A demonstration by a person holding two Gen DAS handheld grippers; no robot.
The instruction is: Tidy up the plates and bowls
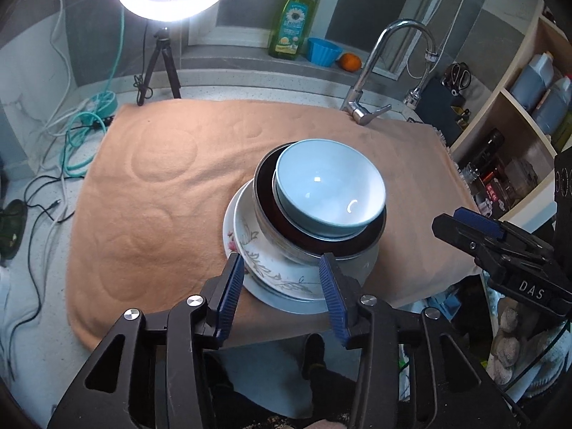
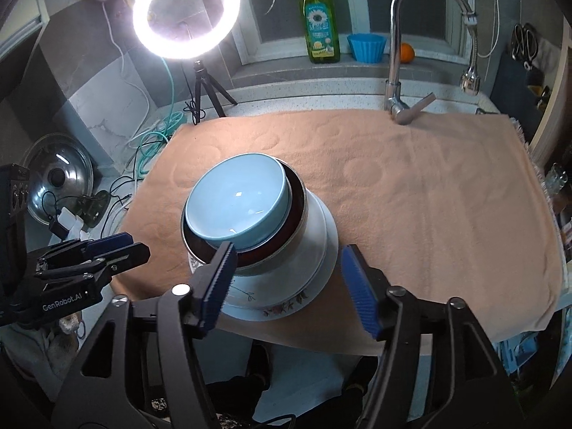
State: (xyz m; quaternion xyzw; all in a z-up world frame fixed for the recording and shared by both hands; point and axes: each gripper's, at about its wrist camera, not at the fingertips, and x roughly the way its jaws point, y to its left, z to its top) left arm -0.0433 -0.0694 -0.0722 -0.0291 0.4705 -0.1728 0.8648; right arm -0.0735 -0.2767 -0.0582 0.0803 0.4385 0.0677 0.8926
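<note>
A peach-coloured towel (image 1: 161, 186) covers most of the desk (image 1: 43, 214), with its near edge hanging over the front. Near that front edge stands a stack of dishes. At the bottom lie two floral plates (image 1: 264, 268), one on the other. On them sits a steel bowl (image 1: 286, 246) with a dark inside, and nested in it — tilted a little, its rim leaning against one side of the steel rim — is a light blue bowl (image 1: 329, 186). In the right wrist view the same stack sits left of centre, the blue bowl (image 2: 236, 200) uppermost, the plate rim (image 2: 286, 307) just above the towel's edge.

The left gripper (image 1: 282, 296) hangs over the near rim of the plates with its jaws partly apart. Its blue pads (image 1: 232, 286) frame the plate edge but do not press on anything. The right gripper (image 2: 286, 289) stands wider open — its pads on either side of the stack's near edge, gripping nothing. Each gripper also shows at the edge of the other's view, empty.

Behind the towel rise a chrome tap (image 2: 397, 53) and a lit ring light (image 2: 186, 10) on a small tripod. On the sill stand a green soap bottle (image 2: 320, 25), a blue cup (image 2: 366, 47) and an orange (image 2: 407, 52).
</note>
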